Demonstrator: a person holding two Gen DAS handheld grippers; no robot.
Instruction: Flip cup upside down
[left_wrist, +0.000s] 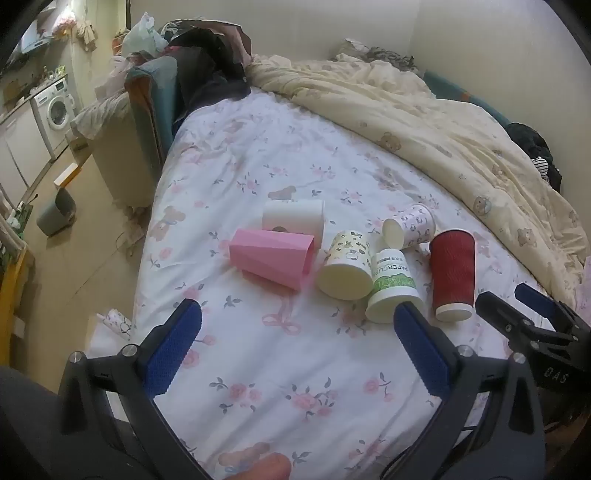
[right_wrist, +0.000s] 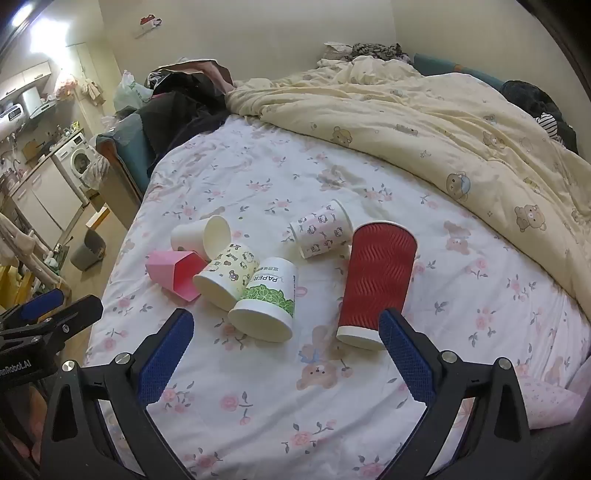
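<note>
Several cups lie on their sides on the floral bed sheet (left_wrist: 258, 369). They are a red ribbed cup (left_wrist: 452, 273) (right_wrist: 376, 284), a white-and-green paper cup (left_wrist: 393, 286) (right_wrist: 269, 299), a yellow cartoon cup (left_wrist: 345, 264) (right_wrist: 225, 273), a small patterned cup (left_wrist: 410, 225) (right_wrist: 321, 229), a pink faceted cup (left_wrist: 271, 256) (right_wrist: 173, 271) and a white cup (left_wrist: 293, 218) (right_wrist: 199, 234). My left gripper (left_wrist: 297, 317) is open and empty, in front of the cups. My right gripper (right_wrist: 286, 328) is open and empty, its right finger beside the red cup's rim; it also shows in the left wrist view (left_wrist: 517, 302).
A cream bear-print quilt (left_wrist: 424, 118) (right_wrist: 443, 122) is bunched at the back right of the bed. Dark clothes (left_wrist: 207, 74) are piled at the far left corner. The bed's left edge drops to the floor, with a grey bin (left_wrist: 55, 214) and a washing machine (left_wrist: 55, 107).
</note>
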